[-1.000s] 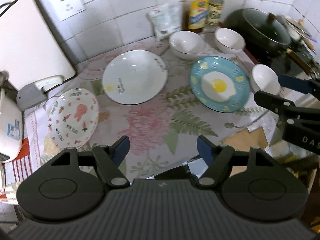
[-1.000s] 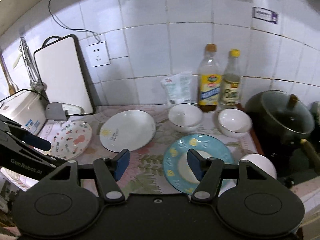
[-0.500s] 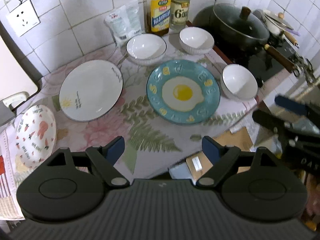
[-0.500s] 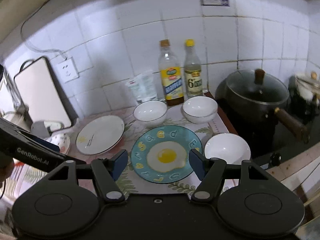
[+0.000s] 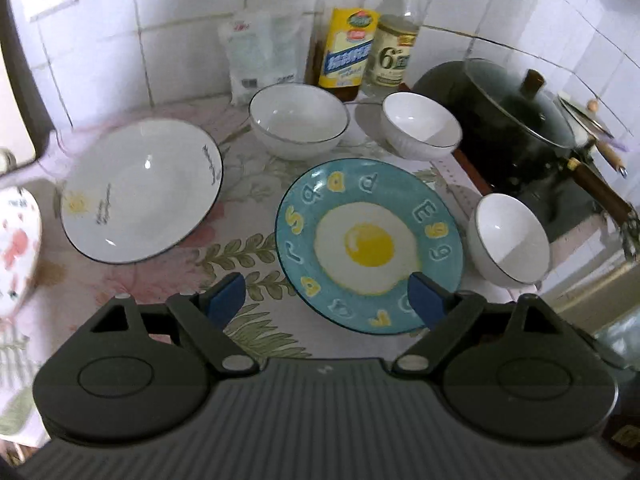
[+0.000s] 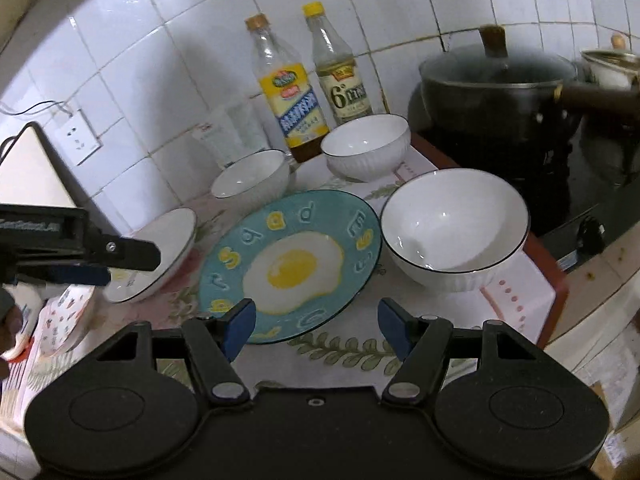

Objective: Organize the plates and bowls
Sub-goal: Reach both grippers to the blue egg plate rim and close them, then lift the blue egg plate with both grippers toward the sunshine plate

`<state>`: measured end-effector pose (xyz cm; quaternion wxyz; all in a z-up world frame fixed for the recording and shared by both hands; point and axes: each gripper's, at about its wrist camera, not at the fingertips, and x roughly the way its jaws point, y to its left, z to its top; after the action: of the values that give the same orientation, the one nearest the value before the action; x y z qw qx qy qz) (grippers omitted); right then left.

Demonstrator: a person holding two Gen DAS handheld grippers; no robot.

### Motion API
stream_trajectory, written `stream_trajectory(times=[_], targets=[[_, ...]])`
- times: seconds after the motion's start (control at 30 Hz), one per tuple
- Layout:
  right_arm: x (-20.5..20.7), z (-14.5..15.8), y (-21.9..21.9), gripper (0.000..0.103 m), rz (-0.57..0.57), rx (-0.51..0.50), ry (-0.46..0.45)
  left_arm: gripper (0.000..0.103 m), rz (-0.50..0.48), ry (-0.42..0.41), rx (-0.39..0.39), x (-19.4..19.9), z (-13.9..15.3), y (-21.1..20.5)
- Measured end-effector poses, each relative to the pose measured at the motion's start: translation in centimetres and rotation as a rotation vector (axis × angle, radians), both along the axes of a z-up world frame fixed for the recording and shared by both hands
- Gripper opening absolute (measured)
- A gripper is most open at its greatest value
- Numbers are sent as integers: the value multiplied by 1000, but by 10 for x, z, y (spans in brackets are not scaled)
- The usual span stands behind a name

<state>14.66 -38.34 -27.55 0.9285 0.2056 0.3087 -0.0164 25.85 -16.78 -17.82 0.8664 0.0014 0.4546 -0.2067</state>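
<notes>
Dropped in low and close over the counter since a second ago, both cameras now filled by the teal fried-egg plate point(image 5: 368, 246) where before the whole spread sat far off. Left gripper point(image 5: 326, 300) spread wide with nothing between its blue pads, framing the near rim of that plate but not touching it. Right gripper point(image 6: 316, 324) likewise apart and empty, hovering off the plate's near edge, with the nearest white bowl point(image 6: 454, 228) just to its right. Reads as the approach to a first pick, nothing stacked yet: white sun plate point(image 5: 142, 190) lying well left, strawberry-print plate point(image 5: 16, 248) at the far left edge, two more white bowls point(image 5: 298, 120) and point(image 5: 420, 126) standing separate at the back. Floral cloth point(image 5: 248, 184) covering the counter, white tiled wall point(image 6: 168, 80) behind, two bottles point(image 6: 290, 88) against it, dark lidded pot point(image 6: 496, 80) on the stove to the right, wall socket point(image 6: 78, 136) and white chopping board point(image 6: 28, 176) off left.
</notes>
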Motion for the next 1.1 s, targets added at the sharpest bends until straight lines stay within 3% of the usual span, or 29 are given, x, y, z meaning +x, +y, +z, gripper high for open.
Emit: stream_trajectory(times=[0.27, 0.33, 0.4, 0.47, 0.53, 0.6, 0.7, 1.0, 1.1], targets=[[35, -36, -11, 72, -23, 60, 35, 85, 47, 49, 19, 26, -53, -11], [44, -39, -15, 66, -19, 88, 60, 81, 63, 72, 21, 33, -64, -16], [50, -41, -15, 56, -9, 80, 64, 69, 77, 83, 23, 40, -73, -19], [56, -42, -14, 40, 21, 67, 76, 61, 90, 95, 22, 44, -78, -19], [59, -42, -13, 32, 36, 69, 88, 51, 100, 104, 16, 46, -82, -19], [58, -43, -14, 31, 32, 75, 91, 33, 107, 125, 22, 48, -85, -21], [57, -43, -16, 28, 38, 79, 94, 26, 112, 127, 0, 49, -87, -21], [63, -43, -17, 28, 36, 76, 111, 27, 135, 100, -13, 48, -90, -21], [69, -40, -18, 27, 39, 80, 154, 29, 159, 101, 12, 47, -90, -25]])
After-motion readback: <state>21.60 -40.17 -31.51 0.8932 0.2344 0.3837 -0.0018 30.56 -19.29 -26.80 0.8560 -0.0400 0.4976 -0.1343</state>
